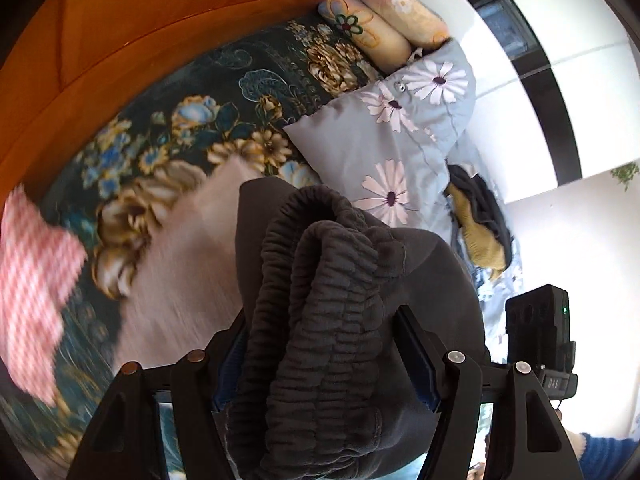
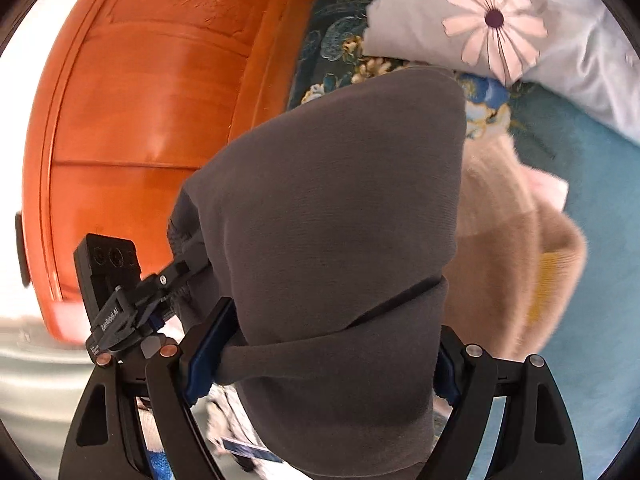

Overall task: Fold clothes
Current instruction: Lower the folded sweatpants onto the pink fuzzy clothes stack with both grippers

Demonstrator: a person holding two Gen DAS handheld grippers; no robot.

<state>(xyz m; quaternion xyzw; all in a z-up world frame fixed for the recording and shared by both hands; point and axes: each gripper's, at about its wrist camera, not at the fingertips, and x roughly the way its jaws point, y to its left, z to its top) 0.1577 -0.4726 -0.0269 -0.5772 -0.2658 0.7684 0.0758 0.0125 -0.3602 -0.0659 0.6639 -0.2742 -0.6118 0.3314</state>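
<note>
Left gripper [image 1: 324,360] clamped on grey pants [image 1: 320,300]; only left view shows ruffled waistband. Right gripper [image 2: 320,356] clamped on same pants [image 2: 340,200], smooth cloth blocking view. Pants held above floral bedspread [image 1: 180,128]. Around: daisy quilt [image 1: 392,128], pink sweater [image 2: 500,240], wooden headboard [image 2: 140,120].

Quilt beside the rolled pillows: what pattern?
Pale grey-blue quilt with pinkish-white daisies, dark purple centres; clearest in the left wrist view.

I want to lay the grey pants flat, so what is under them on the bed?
Below the grey pants lies a beige sweater on the floral bedspread. How far the sweater reaches beneath is covered.
</note>
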